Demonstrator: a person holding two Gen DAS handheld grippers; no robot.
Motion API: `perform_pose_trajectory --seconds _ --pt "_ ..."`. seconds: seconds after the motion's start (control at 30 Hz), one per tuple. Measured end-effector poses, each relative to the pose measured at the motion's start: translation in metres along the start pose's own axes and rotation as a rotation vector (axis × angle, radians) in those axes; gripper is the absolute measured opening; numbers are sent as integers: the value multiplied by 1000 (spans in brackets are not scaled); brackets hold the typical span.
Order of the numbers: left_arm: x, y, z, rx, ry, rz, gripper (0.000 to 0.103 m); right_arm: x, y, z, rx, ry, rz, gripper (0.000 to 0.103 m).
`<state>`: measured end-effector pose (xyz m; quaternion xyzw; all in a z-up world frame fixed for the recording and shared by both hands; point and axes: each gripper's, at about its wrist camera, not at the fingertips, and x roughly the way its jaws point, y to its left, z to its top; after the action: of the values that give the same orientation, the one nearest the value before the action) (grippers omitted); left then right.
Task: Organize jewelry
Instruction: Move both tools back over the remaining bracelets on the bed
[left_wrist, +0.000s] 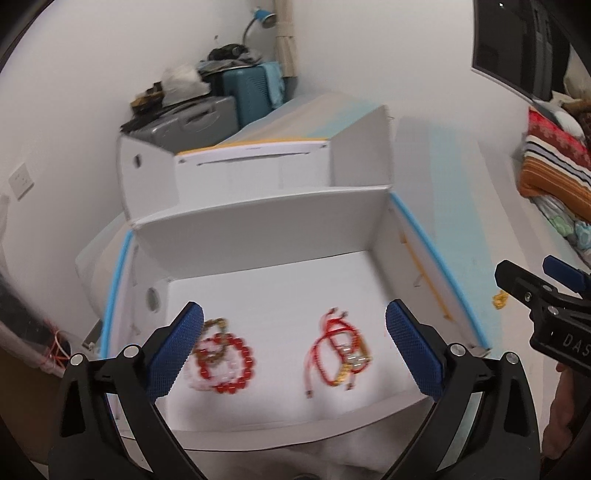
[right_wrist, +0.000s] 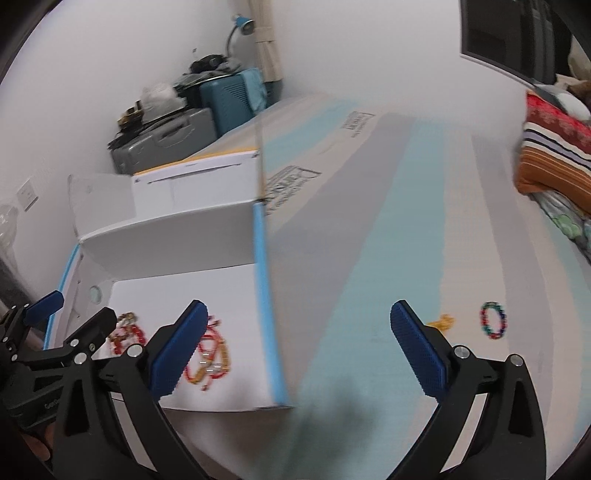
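Both grippers empty above the box, two pieces in, two still out.

The left gripper and right gripper gape wide, holding nothing. In the white box lie a red bead bracelet and a red cord bracelet. Likely next: reach right across the striped bench for the gold piece, then the multicoloured bead bracelet. The box's blue-edged wall stands between.

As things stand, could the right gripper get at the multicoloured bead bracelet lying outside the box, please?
Probably yes. The right gripper is open with nothing between its fingers, and the multicoloured bead bracelet lies in the open on the striped surface, just right of it. Only a small gold trinket sits nearby, not blocking the way.
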<state>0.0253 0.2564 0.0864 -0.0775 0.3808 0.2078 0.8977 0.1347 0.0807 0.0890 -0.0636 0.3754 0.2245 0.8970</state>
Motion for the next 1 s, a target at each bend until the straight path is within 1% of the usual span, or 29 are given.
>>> perform_pose_trajectory --seconds 0.13,0.3,0.43,0.53,0.77,0.87,0.93,1.0 --pt "0 -36 6 27 -8 -34 97 -9 -39 1 50 -13 -22 95" --pt "4 -81 10 65 -7 -81 97 -15 -95 -1 102 -11 -79 95" --pt "10 -122 15 105 -2 -114 97 -16 -137 -4 140 -3 -122 95" --pt "18 -160 18 141 4 -150 97 -14 -167 -7 169 4 -149 95" --pt "47 -234 11 220 38 -216 97 7 -238 -16 238 55 -207 95" --pt "64 -259 3 239 62 -245 97 25 -265 -25 269 96 -214 95" --pt "75 -270 -2 245 78 -271 97 36 -278 -31 279 117 -225 95" --pt "90 -280 -9 258 96 -267 97 49 -287 -37 290 132 -223 95"
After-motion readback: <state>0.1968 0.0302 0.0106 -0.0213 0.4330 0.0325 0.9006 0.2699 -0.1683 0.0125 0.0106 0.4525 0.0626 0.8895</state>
